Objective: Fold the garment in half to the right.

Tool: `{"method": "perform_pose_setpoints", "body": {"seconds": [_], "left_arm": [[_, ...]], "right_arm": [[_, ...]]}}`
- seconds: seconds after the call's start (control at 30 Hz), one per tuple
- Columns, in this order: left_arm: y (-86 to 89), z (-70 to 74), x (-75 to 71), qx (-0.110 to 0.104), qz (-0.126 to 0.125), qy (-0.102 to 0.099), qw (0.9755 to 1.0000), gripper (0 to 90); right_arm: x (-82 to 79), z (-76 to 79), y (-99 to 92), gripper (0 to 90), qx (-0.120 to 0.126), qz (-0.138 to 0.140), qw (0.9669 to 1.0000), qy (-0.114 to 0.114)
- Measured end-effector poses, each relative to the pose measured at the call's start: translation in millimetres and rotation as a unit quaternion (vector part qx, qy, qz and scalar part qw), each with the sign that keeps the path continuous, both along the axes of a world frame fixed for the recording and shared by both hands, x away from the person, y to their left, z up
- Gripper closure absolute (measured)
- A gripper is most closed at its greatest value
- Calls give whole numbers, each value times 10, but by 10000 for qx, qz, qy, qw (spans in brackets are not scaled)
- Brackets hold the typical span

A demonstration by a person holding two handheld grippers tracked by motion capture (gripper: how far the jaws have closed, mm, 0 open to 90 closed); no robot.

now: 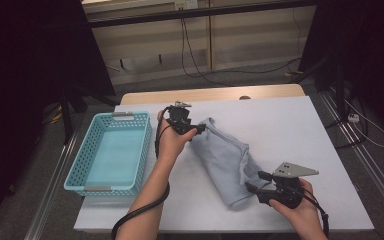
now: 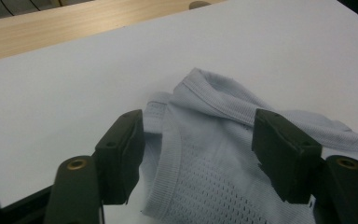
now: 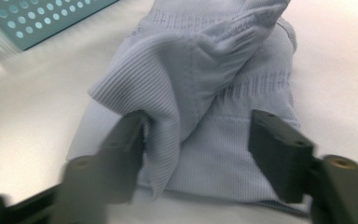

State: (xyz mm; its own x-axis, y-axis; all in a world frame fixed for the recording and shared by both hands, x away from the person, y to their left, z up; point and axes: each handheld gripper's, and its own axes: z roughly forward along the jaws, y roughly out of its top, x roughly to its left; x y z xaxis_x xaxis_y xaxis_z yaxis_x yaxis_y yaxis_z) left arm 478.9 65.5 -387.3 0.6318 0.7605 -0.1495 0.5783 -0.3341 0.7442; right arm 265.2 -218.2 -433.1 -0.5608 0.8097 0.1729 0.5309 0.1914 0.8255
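left tool [image 2: 198, 154] open over garment [image 1: 225, 160] | right tool [image 3: 196, 154] open, same

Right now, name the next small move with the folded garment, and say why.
Probably draw both grippers back off the light blue garment. The left gripper and right gripper stand open, cloth between the jaws but not pinched, and the garment lies folded on the white table beside the blue basket.
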Motion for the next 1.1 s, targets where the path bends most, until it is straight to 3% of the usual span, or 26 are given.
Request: {"method": "perform_pose_setpoints", "body": {"seconds": [0.2, 0.53, 0.63, 0.73, 0.77, 0.9, 0.93, 0.97, 1.0, 1.1], "left_arm": [[22, -4, -32, 57, 21, -32, 10000, 295], [85, -28, -91, 167, 116, -72, 9998, 263], [101, -38, -119, 142, 133, -61, 9998, 260], [117, -46, -146, 167, 85, -44, 9998, 255], [117, -53, -157, 131, 126, -63, 9998, 254], [161, -74, -173, 155, 125, -52, 9998, 251], [169, -79, -172, 149, 153, -45, 9998, 251], [187, -83, -167, 173, 155, -24, 9997, 251], [205, -91, -160, 188, 170, -20, 9997, 251], [237, -100, -156, 196, 217, -35, 9996, 251]], "right_arm": [[-11, 54, 97, 187, -184, -39, 9997, -160], [10, 154, 245, 124, -228, 189, 9992, -278], [23, 181, 303, 118, -360, 161, 9986, -347], [63, 155, 307, 178, -534, -12, 9980, -351], [89, 135, 286, 238, -543, -130, 9979, -318], [162, 80, 179, 623, -622, -543, 9962, -284], [182, 71, 147, 746, -613, -579, 9960, -302], [201, 66, 119, 807, -536, -567, 9966, -269], [227, 60, 92, 833, -408, -613, 9971, -204], [304, 57, 58, 853, -398, -605, 9972, -171]]}}
